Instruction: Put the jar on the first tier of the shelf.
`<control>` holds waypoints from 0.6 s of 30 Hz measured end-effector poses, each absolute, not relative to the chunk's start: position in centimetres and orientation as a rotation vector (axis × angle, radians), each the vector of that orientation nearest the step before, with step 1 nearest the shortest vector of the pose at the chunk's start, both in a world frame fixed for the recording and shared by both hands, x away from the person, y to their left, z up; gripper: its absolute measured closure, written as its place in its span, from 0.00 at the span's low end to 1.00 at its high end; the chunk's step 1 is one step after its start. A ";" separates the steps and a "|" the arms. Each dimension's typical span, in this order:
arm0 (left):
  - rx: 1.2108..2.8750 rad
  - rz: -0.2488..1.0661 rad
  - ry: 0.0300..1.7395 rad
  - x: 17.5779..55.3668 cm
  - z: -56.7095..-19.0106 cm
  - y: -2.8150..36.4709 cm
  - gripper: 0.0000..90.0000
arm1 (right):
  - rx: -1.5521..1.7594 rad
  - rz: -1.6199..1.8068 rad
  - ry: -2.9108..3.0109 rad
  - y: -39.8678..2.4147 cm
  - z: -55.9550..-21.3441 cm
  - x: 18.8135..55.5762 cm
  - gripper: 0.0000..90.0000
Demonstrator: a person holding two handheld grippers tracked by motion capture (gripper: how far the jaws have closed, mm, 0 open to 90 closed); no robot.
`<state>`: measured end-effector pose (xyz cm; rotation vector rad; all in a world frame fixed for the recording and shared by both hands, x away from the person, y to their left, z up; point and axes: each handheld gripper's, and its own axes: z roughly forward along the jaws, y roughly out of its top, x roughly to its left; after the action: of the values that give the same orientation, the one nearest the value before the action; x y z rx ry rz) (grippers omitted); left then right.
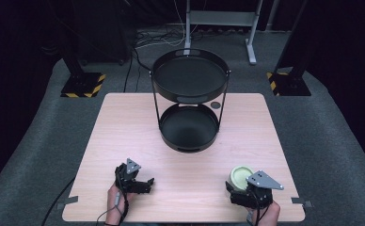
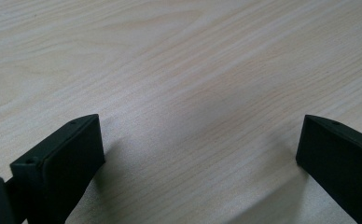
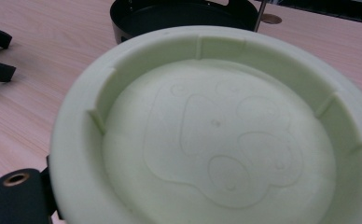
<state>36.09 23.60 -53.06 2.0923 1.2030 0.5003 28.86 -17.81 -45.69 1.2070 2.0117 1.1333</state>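
You are working at a pale wooden table (image 1: 124,141) standing on grey carpet, with dark stands and cables lying beyond its far edge. A black two-tier round metal tray stand (image 1: 190,101) is sitting at the far middle of that table, and both its trays are lying bare. Nearer you than the stand and off to its right, your right gripper (image 1: 239,186) is holding a pale green round plastic dish (image 3: 216,135), its jaws closed on the rim; the dish is showing a faint embossed figure and is carrying nothing. Nearer you than the stand and to its left, your left gripper (image 2: 200,154) is hovering with jaws spread wide over bare wood.
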 end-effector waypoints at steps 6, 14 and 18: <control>2.093 0.500 1.203 36.1 -53.1 23.6 0.00 | 1.195 1.137 2.018 -17.6 -45.2 29.0 0.12; 2.092 0.501 1.202 36.1 -53.1 23.6 0.00 | 1.179 1.132 2.033 -17.3 -44.8 29.3 0.12; 2.091 0.501 1.203 36.1 -53.1 23.6 0.00 | 1.177 1.135 2.032 -17.3 -44.5 29.5 0.12</control>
<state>36.09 23.60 -53.07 2.0911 1.2032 0.5009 29.45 -17.32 -44.48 1.1769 2.0325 1.1351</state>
